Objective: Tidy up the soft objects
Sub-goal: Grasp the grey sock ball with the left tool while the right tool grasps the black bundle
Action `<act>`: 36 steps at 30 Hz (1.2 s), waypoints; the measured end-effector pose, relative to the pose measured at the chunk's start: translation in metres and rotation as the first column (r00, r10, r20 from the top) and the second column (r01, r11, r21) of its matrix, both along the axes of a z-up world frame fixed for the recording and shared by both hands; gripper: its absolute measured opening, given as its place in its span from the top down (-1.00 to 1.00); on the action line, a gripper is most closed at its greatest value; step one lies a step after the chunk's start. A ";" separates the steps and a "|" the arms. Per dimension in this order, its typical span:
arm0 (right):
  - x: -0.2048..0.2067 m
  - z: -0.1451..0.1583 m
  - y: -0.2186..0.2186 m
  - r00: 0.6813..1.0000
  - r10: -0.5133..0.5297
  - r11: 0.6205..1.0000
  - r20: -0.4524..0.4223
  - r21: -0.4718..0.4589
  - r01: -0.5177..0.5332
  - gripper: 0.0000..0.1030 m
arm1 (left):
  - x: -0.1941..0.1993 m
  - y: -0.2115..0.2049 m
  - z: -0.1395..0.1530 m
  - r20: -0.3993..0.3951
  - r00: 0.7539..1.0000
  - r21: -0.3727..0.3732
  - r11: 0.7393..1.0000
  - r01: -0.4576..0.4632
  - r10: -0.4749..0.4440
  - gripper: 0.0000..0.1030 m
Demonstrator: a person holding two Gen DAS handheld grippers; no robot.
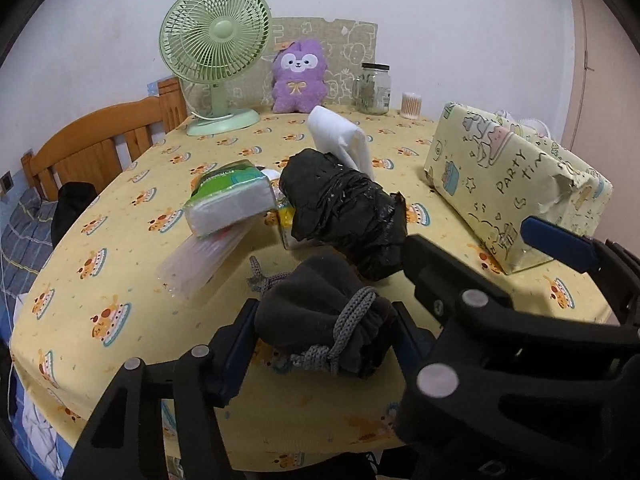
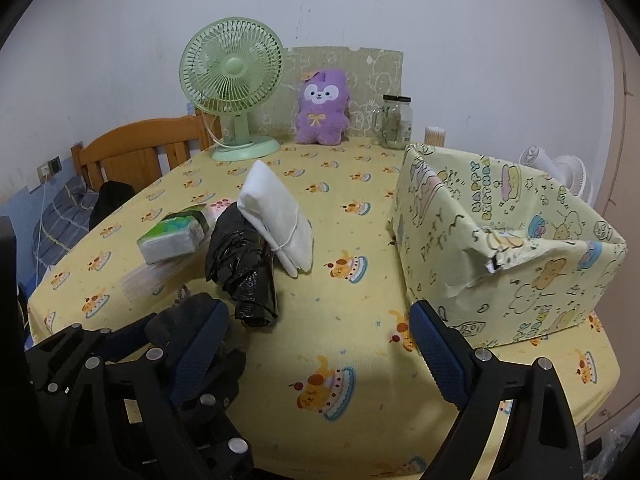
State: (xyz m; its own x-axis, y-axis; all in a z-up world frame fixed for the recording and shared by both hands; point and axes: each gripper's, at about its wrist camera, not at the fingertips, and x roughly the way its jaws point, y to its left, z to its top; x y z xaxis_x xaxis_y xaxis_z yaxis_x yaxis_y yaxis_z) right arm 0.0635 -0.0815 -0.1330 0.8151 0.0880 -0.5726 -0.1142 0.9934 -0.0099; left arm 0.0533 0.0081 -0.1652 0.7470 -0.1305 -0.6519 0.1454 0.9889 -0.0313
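Observation:
A dark grey drawstring pouch lies near the table's front edge, and my left gripper is shut on it, a pad against each side. Behind it sit a crumpled black plastic bag, a folded white cloth, a green tissue pack and a clear packet. My right gripper hovers open over bare tablecloth, nothing between its blue pads. To its right stands an open box wrapped in party paper. A purple plush sits at the back.
A green fan, a glass jar and a cotton-swab tub line the far edge by the wall. A wooden headboard and bedding lie left of the table. The right gripper crosses the left wrist view.

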 end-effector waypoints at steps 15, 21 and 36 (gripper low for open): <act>0.023 -0.004 0.020 0.999 0.048 0.999 -0.005 0.014 -0.048 -0.73 | 0.014 0.016 0.006 0.051 0.997 0.005 0.998 -0.061 0.061 -0.23; 0.035 -0.009 0.027 0.995 0.089 0.995 -0.042 0.057 -0.086 -0.36 | 0.019 0.022 0.003 0.026 0.997 -0.007 0.998 -0.070 0.070 -0.21; 0.036 -0.002 0.023 0.991 0.121 0.989 -0.063 0.099 -0.115 0.33 | 0.020 0.018 0.015 0.043 0.997 -0.006 0.998 -0.057 0.057 -0.19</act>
State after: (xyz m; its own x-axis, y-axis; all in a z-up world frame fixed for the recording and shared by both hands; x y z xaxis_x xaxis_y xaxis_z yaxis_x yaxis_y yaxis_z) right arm 0.0999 -0.0580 -0.1353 0.7548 0.2375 -0.6115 -0.2277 0.9691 0.0953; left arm 0.0732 0.0257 -0.1498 0.7804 -0.0901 -0.6188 0.0904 0.9954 -0.0309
